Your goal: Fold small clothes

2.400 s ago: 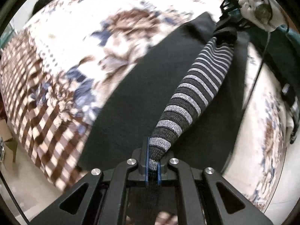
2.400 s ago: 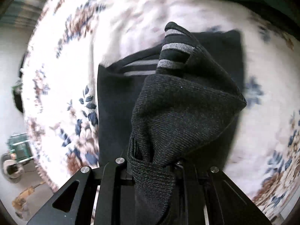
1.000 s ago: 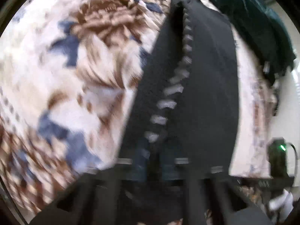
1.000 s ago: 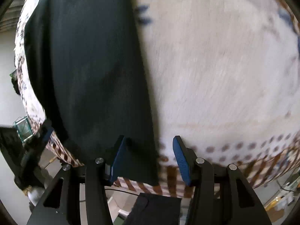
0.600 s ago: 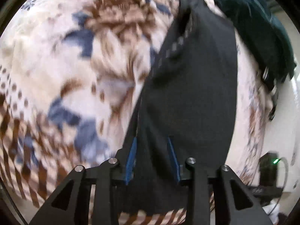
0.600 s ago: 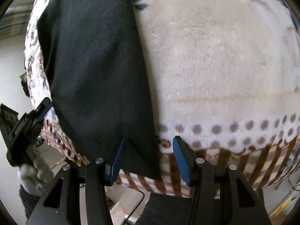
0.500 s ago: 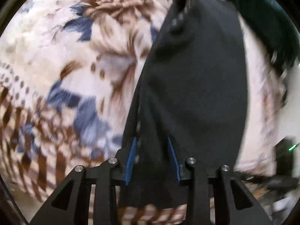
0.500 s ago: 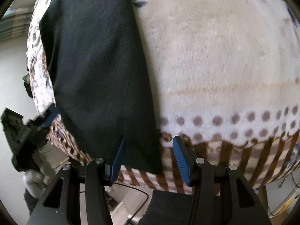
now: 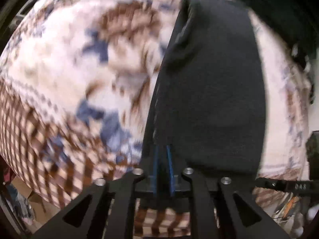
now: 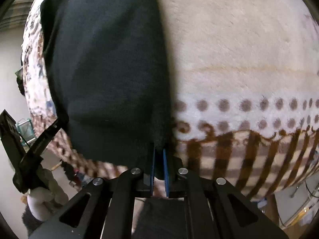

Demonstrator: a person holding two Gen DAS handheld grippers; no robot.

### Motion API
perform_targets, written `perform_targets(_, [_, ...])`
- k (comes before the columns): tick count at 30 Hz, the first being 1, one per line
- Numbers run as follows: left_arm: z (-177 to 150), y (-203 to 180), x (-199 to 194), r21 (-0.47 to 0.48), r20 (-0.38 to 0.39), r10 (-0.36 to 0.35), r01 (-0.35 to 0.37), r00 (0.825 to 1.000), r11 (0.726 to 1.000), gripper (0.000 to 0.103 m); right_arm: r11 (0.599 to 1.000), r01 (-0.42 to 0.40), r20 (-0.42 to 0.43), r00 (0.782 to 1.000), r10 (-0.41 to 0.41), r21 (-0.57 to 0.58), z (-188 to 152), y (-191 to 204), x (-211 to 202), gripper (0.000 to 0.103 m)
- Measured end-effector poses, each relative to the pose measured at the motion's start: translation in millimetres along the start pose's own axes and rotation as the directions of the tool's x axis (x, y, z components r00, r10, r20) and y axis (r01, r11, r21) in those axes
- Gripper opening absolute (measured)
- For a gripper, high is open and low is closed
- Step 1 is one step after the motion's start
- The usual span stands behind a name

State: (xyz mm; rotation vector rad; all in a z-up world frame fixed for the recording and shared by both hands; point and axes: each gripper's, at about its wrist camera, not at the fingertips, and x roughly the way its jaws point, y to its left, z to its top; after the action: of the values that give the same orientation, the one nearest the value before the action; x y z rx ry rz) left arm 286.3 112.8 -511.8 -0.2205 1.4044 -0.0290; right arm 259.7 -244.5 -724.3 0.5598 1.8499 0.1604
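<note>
Both the left gripper point(image 9: 163, 155) and right gripper point(image 10: 159, 159) are closing on the near corners of the dark garment point(image 10: 107, 63) lying mid-frame on the patterned blanket point(image 10: 239, 59), where a shallow pinch is risking a slipping hem.

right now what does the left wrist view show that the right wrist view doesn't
Only the left wrist view shows the blanket's blue and brown flower pattern and a dark green cloth beyond the garment.

Only the right wrist view shows the blanket's plain cream area with rows of brown dots, plus the left hand-held gripper at the garment's other near corner.

Both show the dark garment lying flat on the blanket, and blue pads closing on its near edge, with fabric between them: the right hand-held gripper in its own view, the left likewise in its view.
</note>
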Motion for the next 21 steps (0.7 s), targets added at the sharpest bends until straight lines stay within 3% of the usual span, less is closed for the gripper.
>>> perform_targets(1, [9, 1, -10, -0.006, 0.029, -0.019, 0.019, 0.999, 1.000, 0.025, 1.000, -0.002, -0.011, 1.000, 0.002, 0.006, 3, 1, -7, 0.019])
perform_targets(3, [37, 4, -24, -0.024, 0.086, -0.066, 0.068, 0.994, 0.997, 0.031, 0.999, -0.040, 0.023, 0.999, 0.040, 0.010, 10, 6, -32, 0.048])
perform_targets(4, [54, 5, -25, -0.046, 0.106, -0.084, 0.090, 0.991, 0.995, 0.031, 0.999, -0.049, 0.049, 0.998, 0.049, 0.010, 14, 7, -44, 0.052])
perform_targets(7, [137, 7, -10, -0.093, 0.161, -0.209, 0.226, 0.965, 0.970, 0.036, 0.998, -0.063, 0.145, 0.988, 0.060, 0.015, 42, 18, -89, 0.053])
perform_targets(11, [246, -17, 26, -0.019, 0.175, -0.274, 0.282, 0.946, 0.959, 0.037, 0.996, -0.086, 0.241, 0.967, 0.082, 0.009, 107, 44, -124, 0.052])
perform_targets(13, [305, -31, 51, 0.051, 0.155, -0.272, 0.267, 0.950, 0.962, 0.037, 0.998, -0.054, 0.331, 0.942, 0.045, 0.019, 153, 51, -141, 0.053])
perform_targets(16, [364, -45, 90, 0.102, 0.102, -0.245, 0.234, 0.964, 0.967, 0.037, 0.996, -0.061, 0.464, 0.886, 0.020, 0.073, 224, 61, -154, 0.053])
perform_targets(19, [401, -54, 120, 0.131, 0.067, -0.231, 0.221, 0.971, 0.967, 0.036, 0.991, -0.050, 0.537, 0.843, -0.024, 0.123, 289, 68, -158, 0.053])
perform_targets(21, [411, -59, 133, 0.158, 0.059, -0.224, 0.212, 0.973, 0.964, 0.031, 0.987, -0.065, 0.561, 0.827, -0.030, 0.150, 324, 68, -160, 0.053])
